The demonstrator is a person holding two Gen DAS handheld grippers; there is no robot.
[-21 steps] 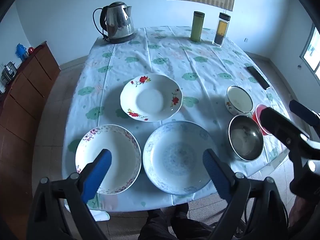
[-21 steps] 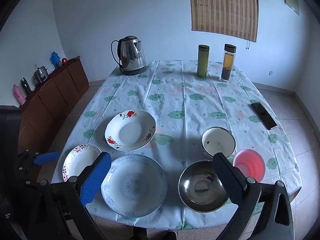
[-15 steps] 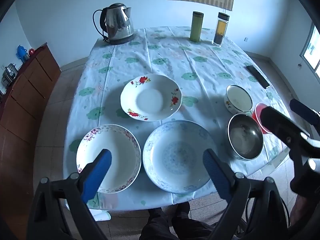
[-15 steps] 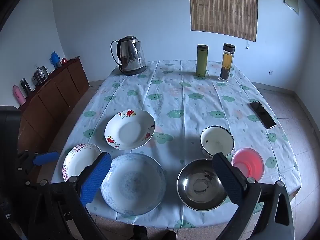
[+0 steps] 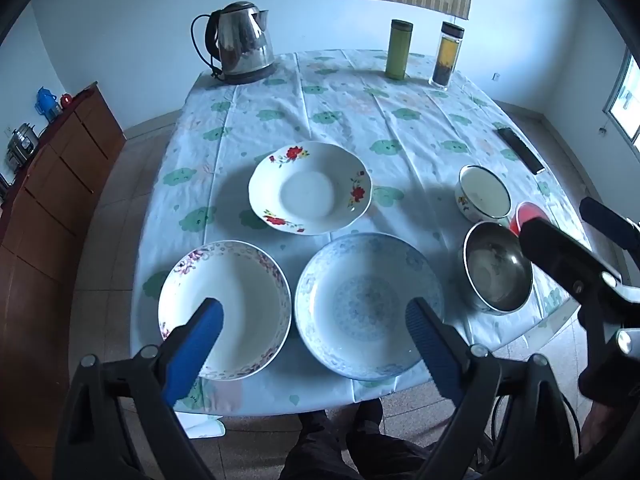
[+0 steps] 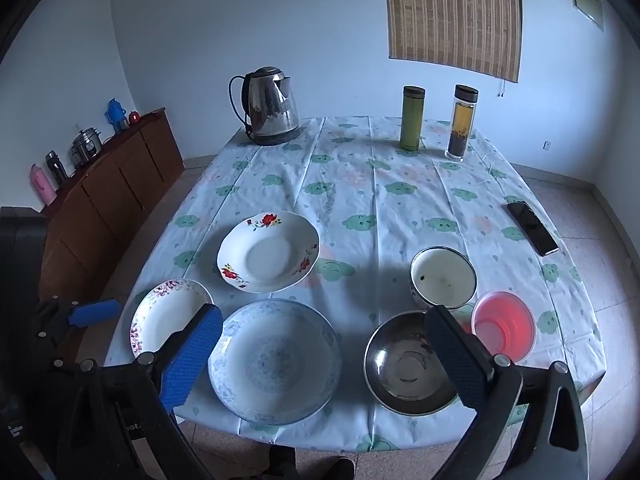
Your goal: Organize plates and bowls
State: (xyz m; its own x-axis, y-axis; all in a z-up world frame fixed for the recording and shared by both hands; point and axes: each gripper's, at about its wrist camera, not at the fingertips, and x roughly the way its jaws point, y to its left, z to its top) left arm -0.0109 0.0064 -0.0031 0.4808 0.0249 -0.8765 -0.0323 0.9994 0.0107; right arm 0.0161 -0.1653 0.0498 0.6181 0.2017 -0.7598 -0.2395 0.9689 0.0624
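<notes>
Blue-padded left hand-held gripper (image 5: 312,336) and right hand-held gripper (image 6: 324,344) hang wide apart, holding nothing, above the worktop's (image 6: 400,208) near edge, where three plates and three bowls sit separately.

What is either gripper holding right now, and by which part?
Nothing. The left gripper and right gripper are both open above the table, clear of every plate and bowl.

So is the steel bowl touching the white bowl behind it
Apart. The right wrist view shows a strip of tablecloth between the steel bowl and the white bowl.
</notes>
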